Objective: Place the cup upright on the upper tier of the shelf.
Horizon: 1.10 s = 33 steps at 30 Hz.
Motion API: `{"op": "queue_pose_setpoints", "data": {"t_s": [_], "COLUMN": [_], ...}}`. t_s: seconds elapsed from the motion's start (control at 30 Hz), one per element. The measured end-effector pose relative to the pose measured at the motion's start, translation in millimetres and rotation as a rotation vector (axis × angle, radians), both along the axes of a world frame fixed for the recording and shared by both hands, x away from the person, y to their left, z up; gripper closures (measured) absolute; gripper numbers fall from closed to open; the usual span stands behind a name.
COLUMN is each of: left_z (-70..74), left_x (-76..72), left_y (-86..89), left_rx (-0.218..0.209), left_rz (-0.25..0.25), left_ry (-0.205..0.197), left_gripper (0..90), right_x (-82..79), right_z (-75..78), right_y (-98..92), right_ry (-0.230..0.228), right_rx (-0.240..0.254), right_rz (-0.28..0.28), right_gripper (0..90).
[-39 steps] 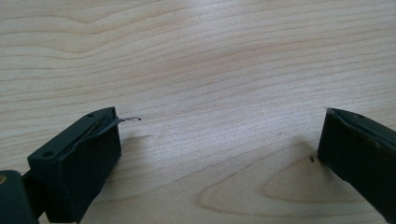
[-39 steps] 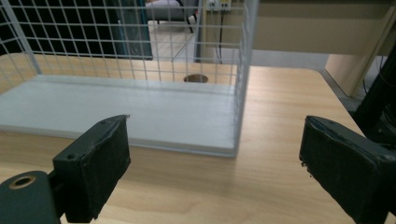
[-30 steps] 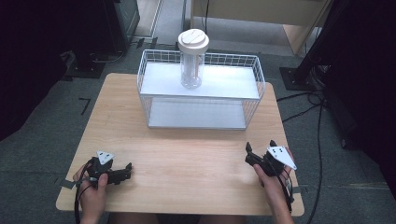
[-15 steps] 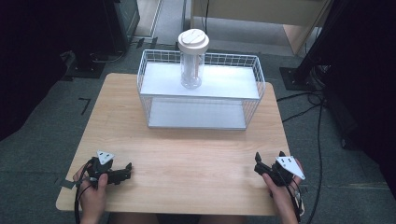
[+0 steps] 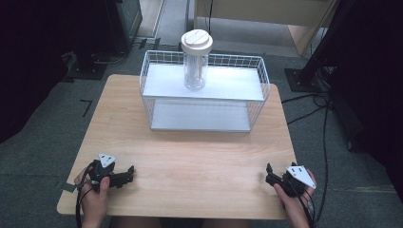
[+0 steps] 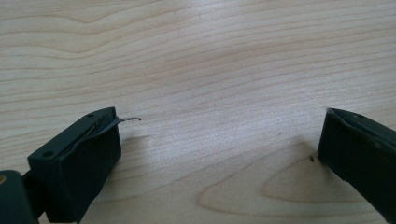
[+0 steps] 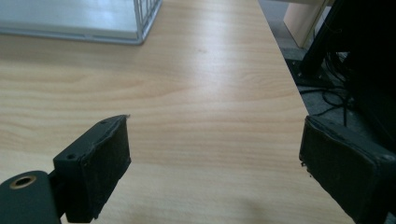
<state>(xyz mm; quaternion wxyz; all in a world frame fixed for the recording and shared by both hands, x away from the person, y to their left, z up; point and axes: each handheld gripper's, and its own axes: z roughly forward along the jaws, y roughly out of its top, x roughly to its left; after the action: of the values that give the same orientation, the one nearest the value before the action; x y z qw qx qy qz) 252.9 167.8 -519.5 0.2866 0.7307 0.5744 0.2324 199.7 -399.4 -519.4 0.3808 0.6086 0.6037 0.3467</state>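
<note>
Pale wood grain covers the table (image 5: 190,156), which stands on grey carpet with dark equipment stands and trailing cables around it. At the far middle of the table sits a white wire rack (image 5: 259,76) with two shelves, one above the other. On its upper shelf, a little left of centre, a clear jar (image 5: 195,71) stands upright, capped with a wide pale lid (image 5: 196,41). The lower shelf looks bare.

Both tools lie well apart from the rack, at the near edge of the table. The left gripper (image 5: 127,173) rests low on the near left corner, held by a hand (image 5: 95,197) that comes in from the bottom; its own view shows the two black jaws spread wide with bare wood between them, and a thin wire-like sliver sticks out from the tip of one jaw. The right gripper (image 5: 269,174) sits at the near right corner in the other hand (image 5: 297,202); its jaws too stand wide apart and hold nothing, and its view looks along the right side of the table, with a corner of the rack (image 7: 140,23) at the top.

Judging from this layout, the jar's handling either has not begun or has just ended: the jar stands settled on the shelf, neither tool is near it, and both wait in a resting pose. Any further work would need a long reach forward across open tabletop to the rack.
</note>
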Motion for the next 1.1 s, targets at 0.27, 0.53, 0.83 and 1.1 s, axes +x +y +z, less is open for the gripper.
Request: {"op": "queue_pose_setpoints", "data": {"t_s": [0.27,0.53,0.83,1.1], "left_z": [-0.1,-0.1,-0.1,-0.1], "left_x": [0.0,0.0,0.0,0.0], "left_y": [0.0,0.0,-0.1,-0.1], "left_rx": [0.0,0.0,-0.001,-0.001], "left_rz": [0.0,0.0,0.001,0.001], "left_ry": [0.0,-0.001,-0.001,-0.001], "left_gripper": [0.0,0.0,0.0,0.0], "right_x": [-0.9,-0.4,2.5,3.1], "right_z": [-4.3,-5.4,-6.0,-6.1], "right_y": [-4.5,-2.3,-10.7,-12.3], "right_ry": [0.187,0.215,0.256,0.269], "right_rx": [-0.073,-0.08,0.03,0.054], "right_rz": [0.046,0.076,0.101,0.1], "right_gripper": [9.1,9.8,10.0,10.0]}}
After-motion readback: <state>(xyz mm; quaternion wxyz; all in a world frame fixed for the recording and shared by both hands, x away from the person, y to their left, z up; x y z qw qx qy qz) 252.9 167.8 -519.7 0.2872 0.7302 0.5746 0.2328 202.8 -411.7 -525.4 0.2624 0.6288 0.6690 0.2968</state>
